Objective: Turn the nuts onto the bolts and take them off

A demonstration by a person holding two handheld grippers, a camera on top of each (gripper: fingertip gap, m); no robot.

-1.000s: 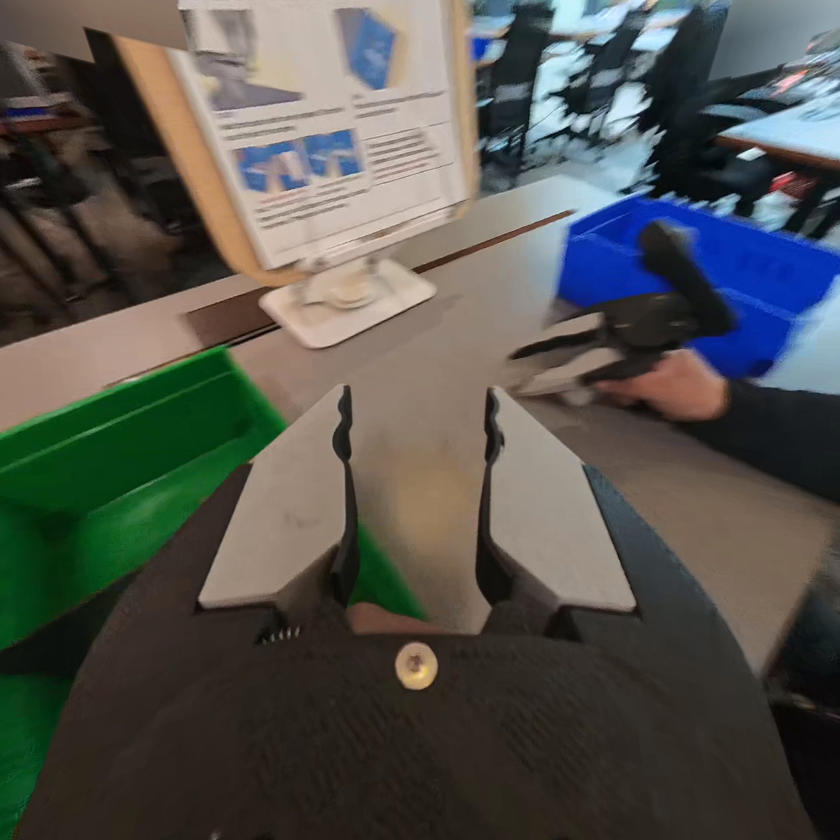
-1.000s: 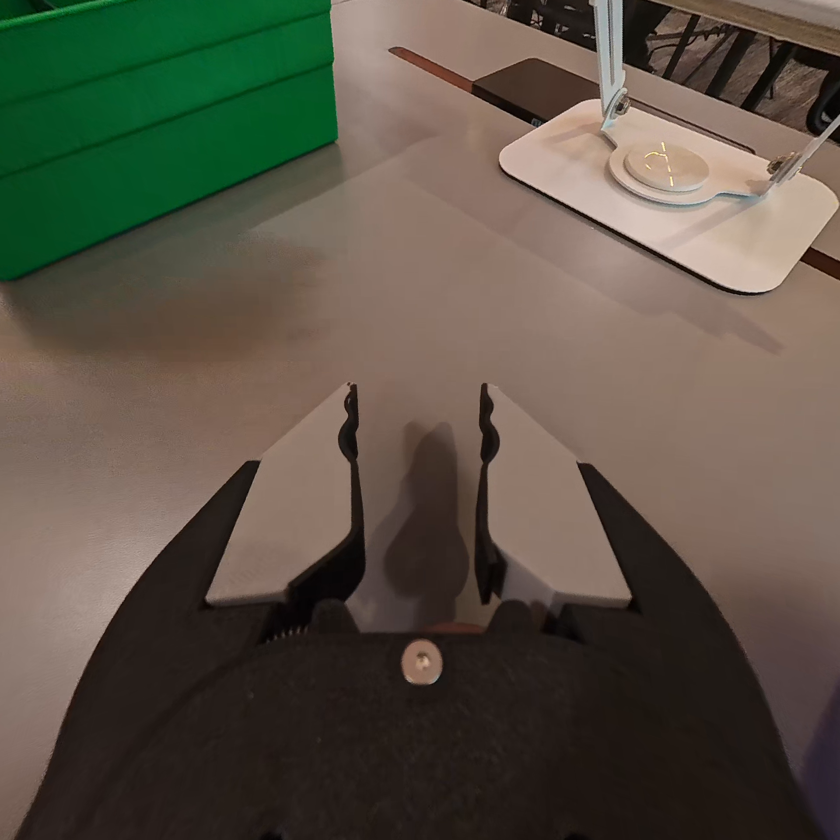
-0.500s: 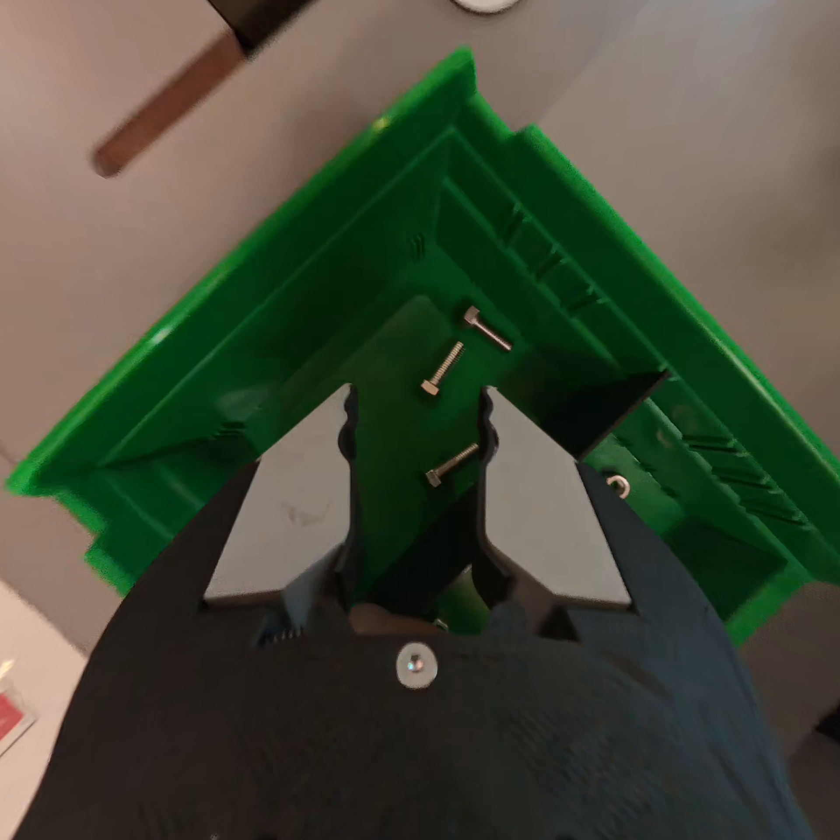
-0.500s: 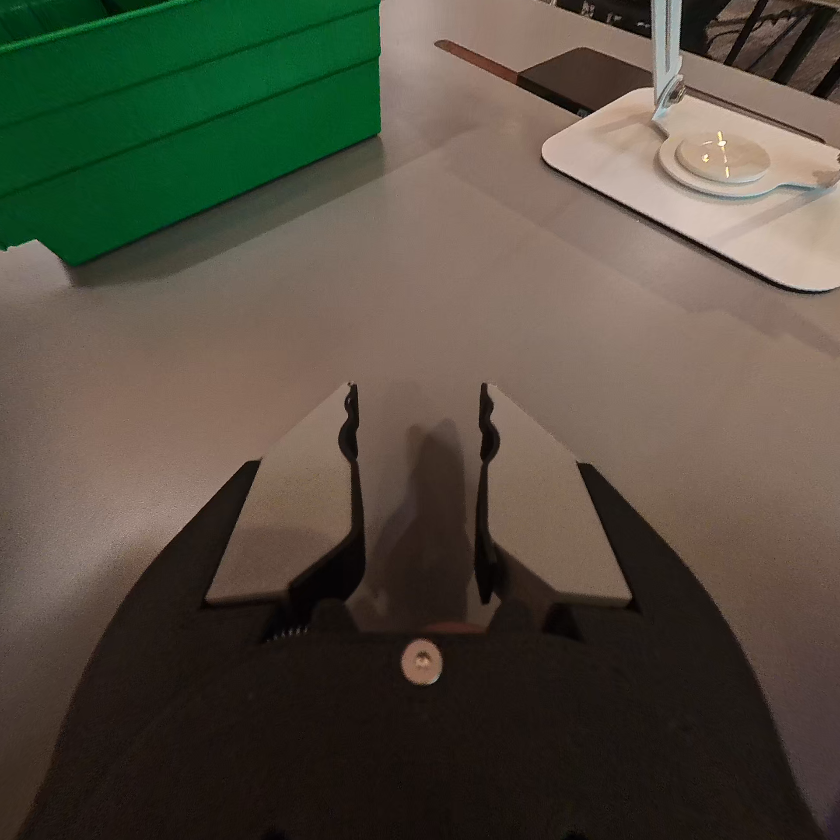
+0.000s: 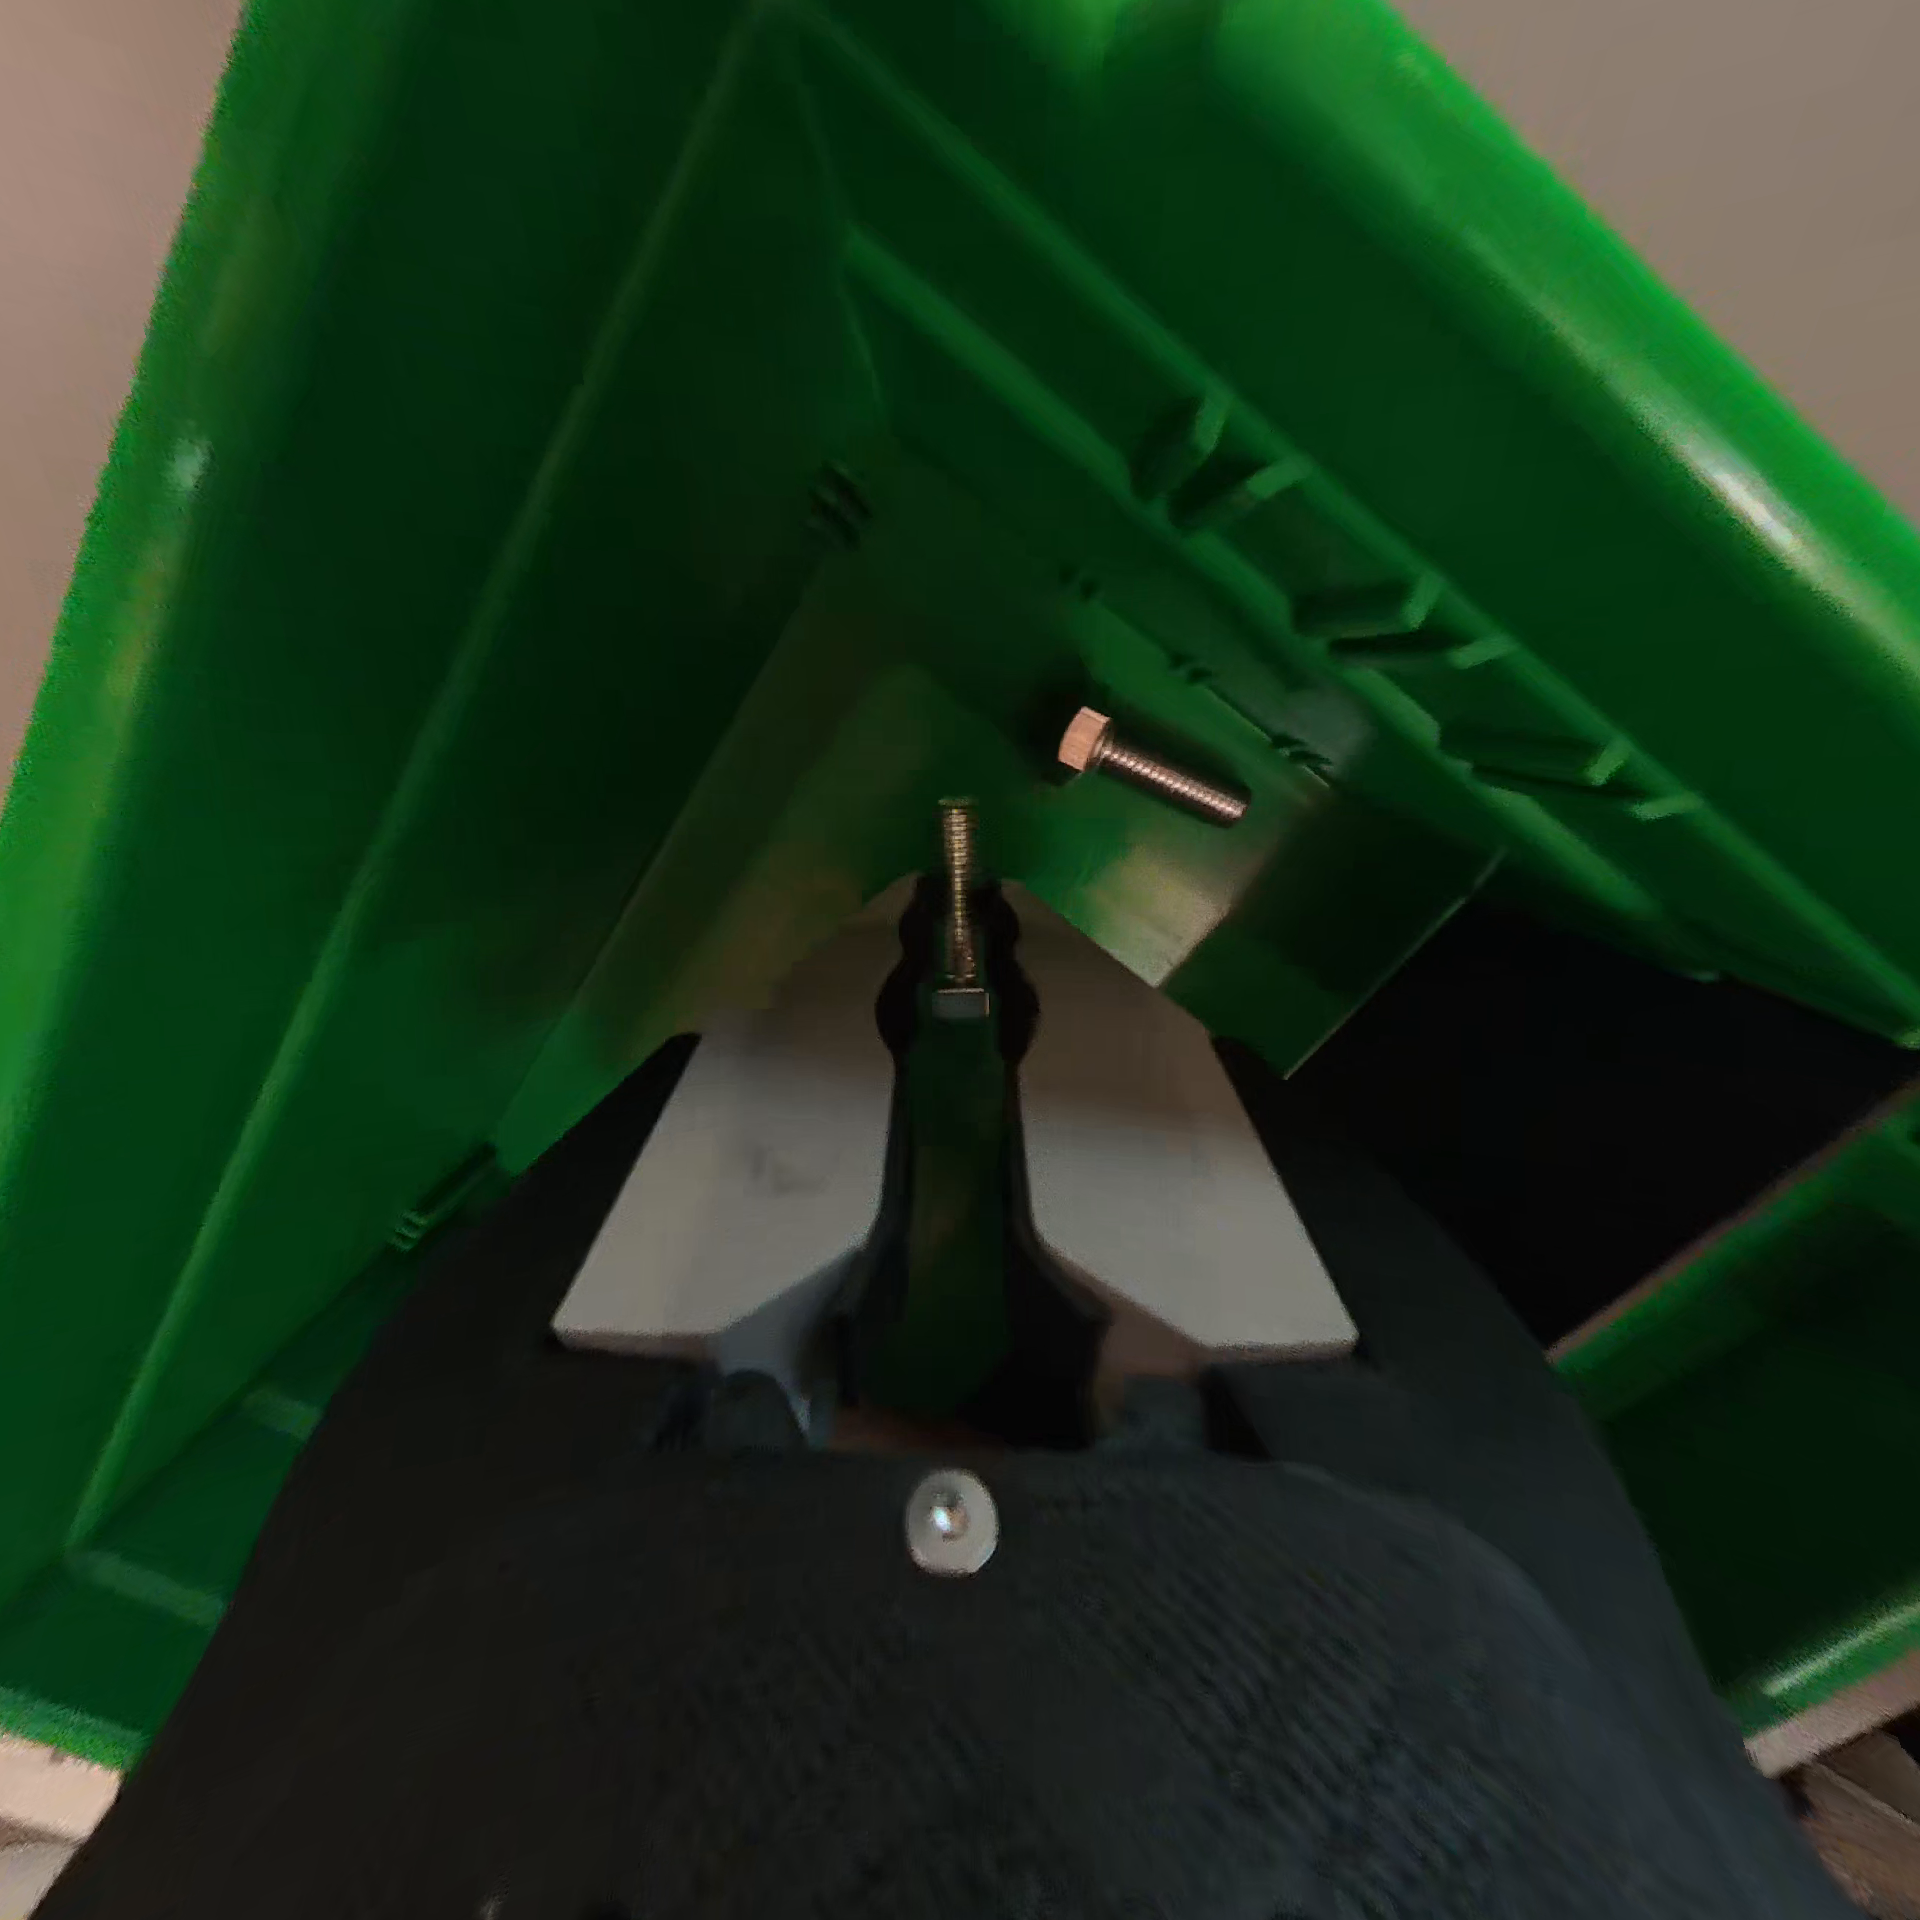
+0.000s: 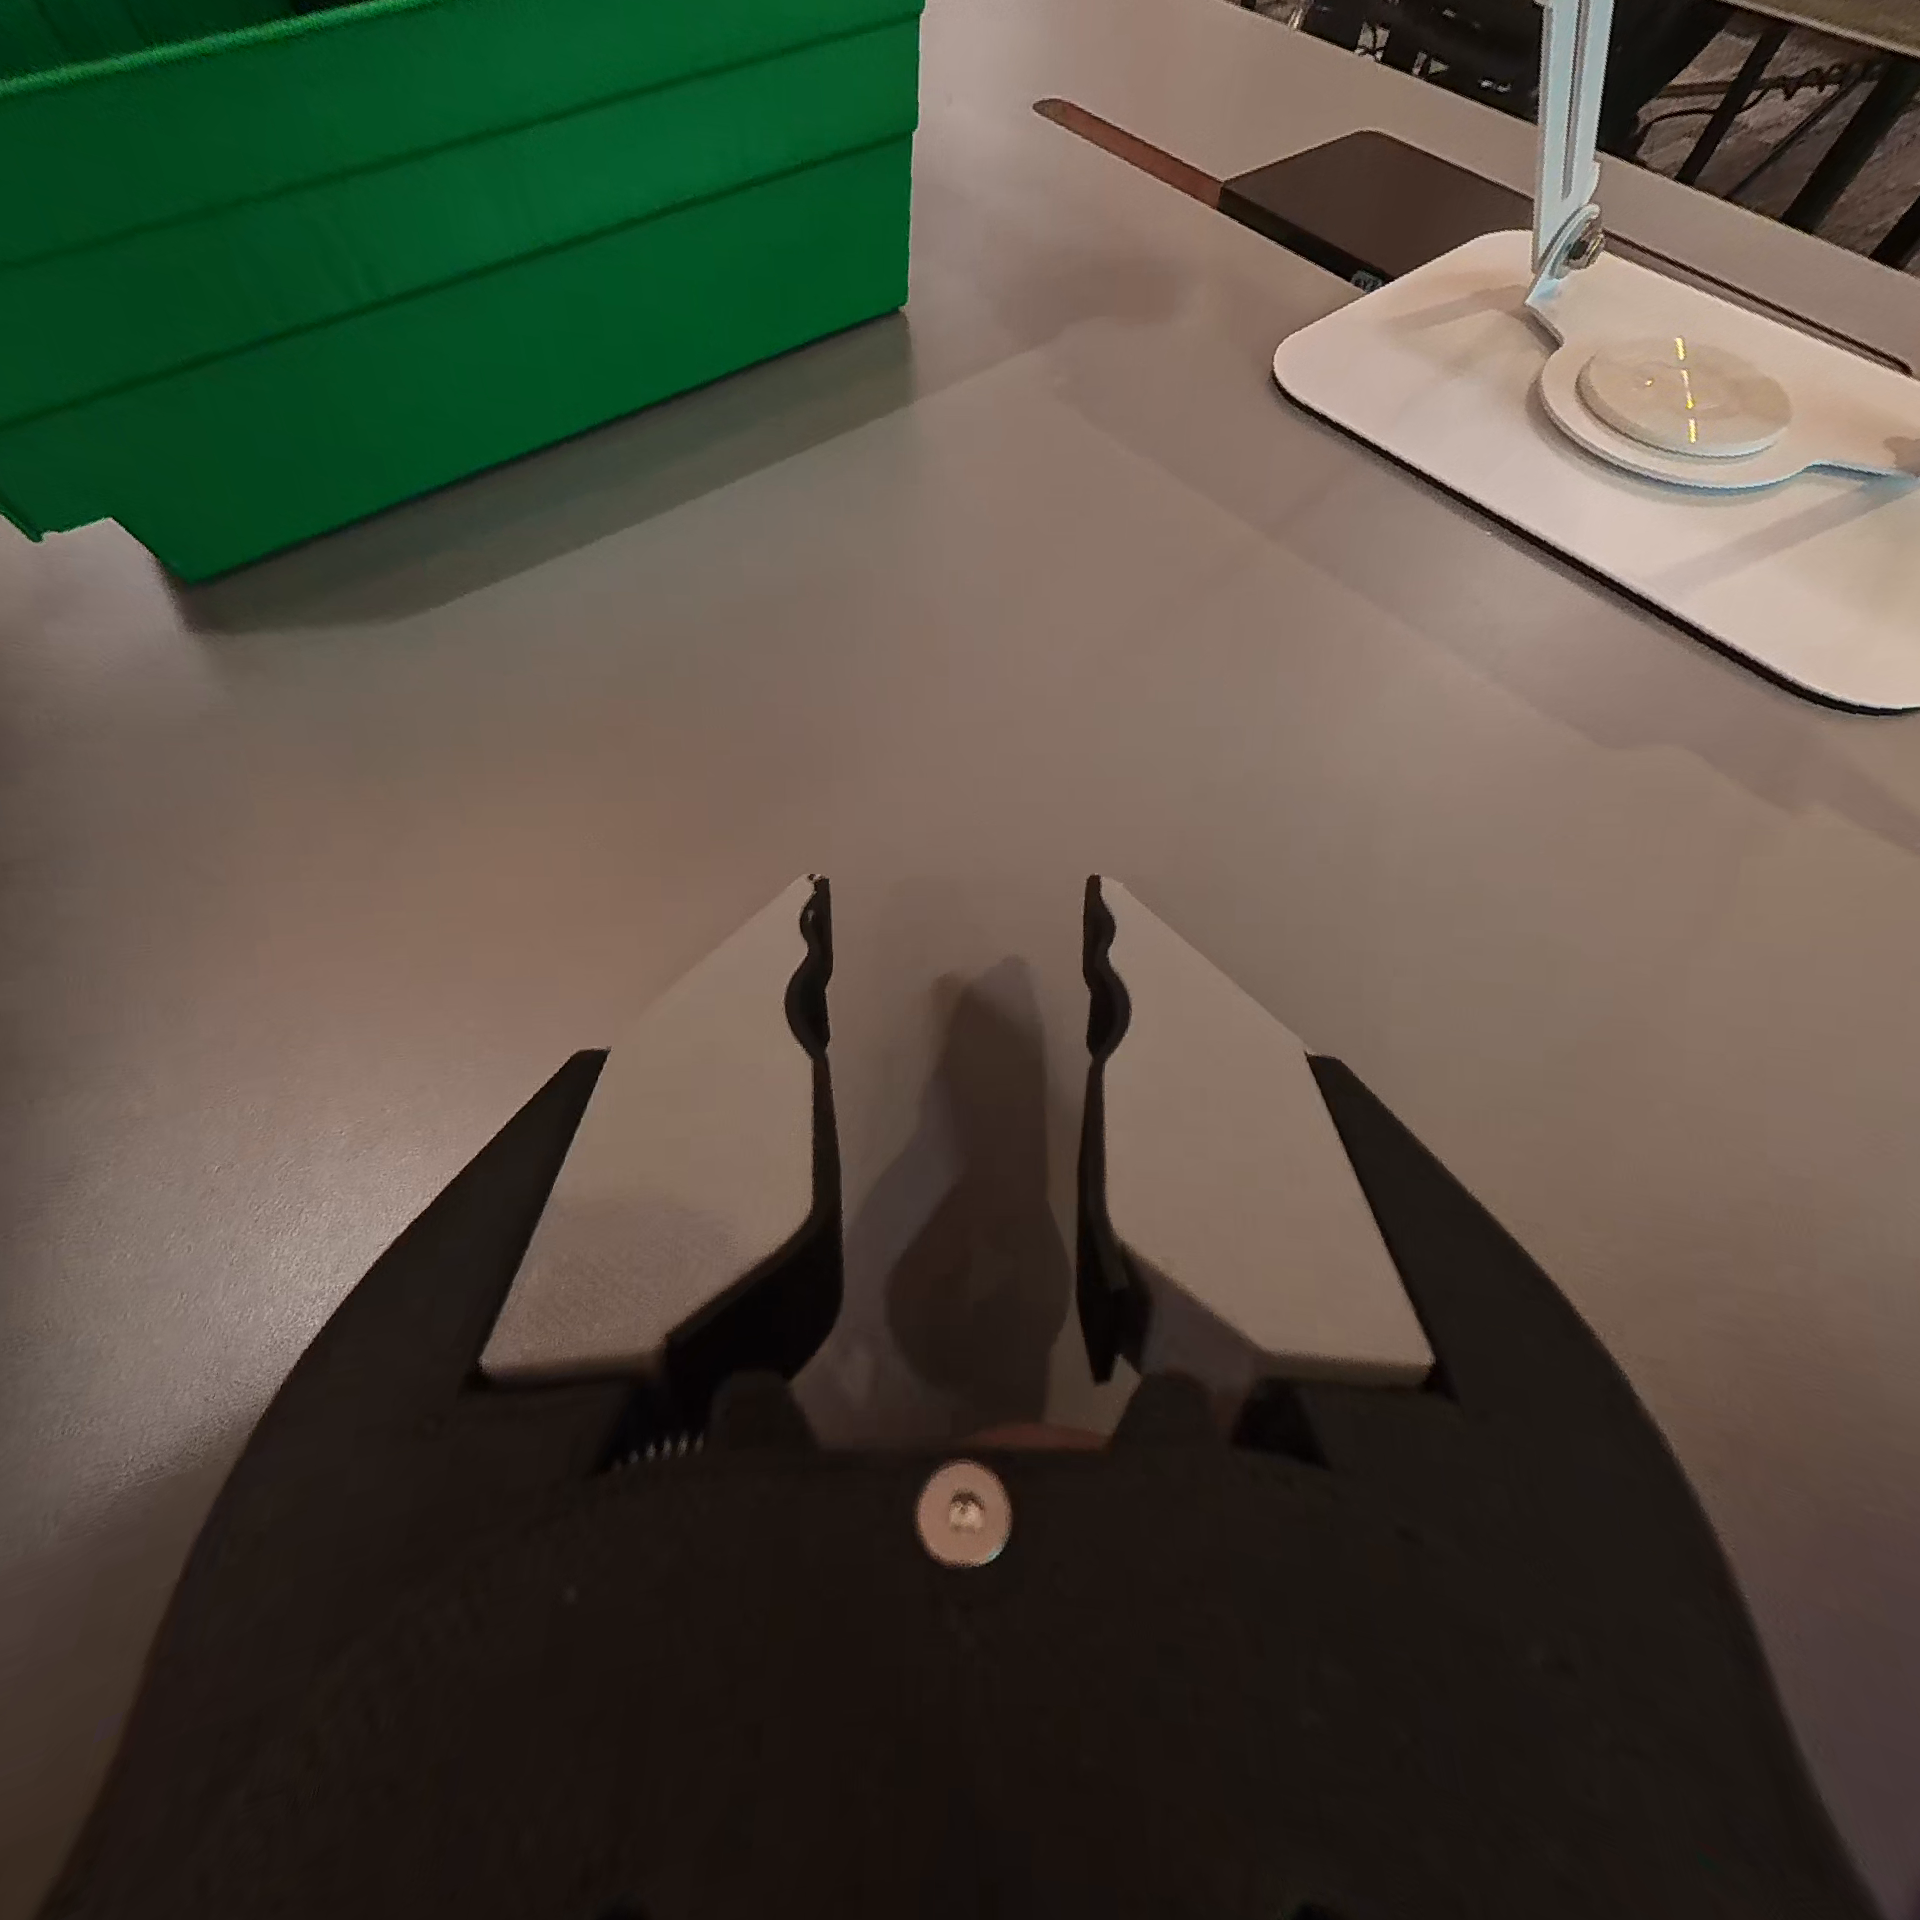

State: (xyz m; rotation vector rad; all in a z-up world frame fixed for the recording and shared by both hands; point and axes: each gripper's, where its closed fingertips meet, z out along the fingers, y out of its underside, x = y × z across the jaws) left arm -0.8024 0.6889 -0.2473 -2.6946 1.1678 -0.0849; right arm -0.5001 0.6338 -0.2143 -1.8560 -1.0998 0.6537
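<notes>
In the left wrist view my left gripper (image 5: 958, 894) is down inside the green bin (image 5: 499, 540) and shut on a small metal bolt (image 5: 957, 847). The bolt's threaded end points away from me and its head sits between the fingers. A second bolt (image 5: 1148, 767) lies loose on the bin floor just beyond and to the right. No nuts show. In the right wrist view my right gripper (image 6: 956, 894) is open and empty, just above the grey table (image 6: 623, 779), apart from the green bin (image 6: 447, 270) at the far left.
A black divider (image 5: 1558, 1122) splits the bin to the right of my left gripper. A white stand base (image 6: 1507, 447) with an upright arm stands at the far right of the table, with a dark strip (image 6: 1340, 197) behind it. There is about 30 cm between the tips of the two grippers.
My left gripper swung from above the table down into the green bin and closed on a bolt. My right gripper stayed open and drifted slightly left.
</notes>
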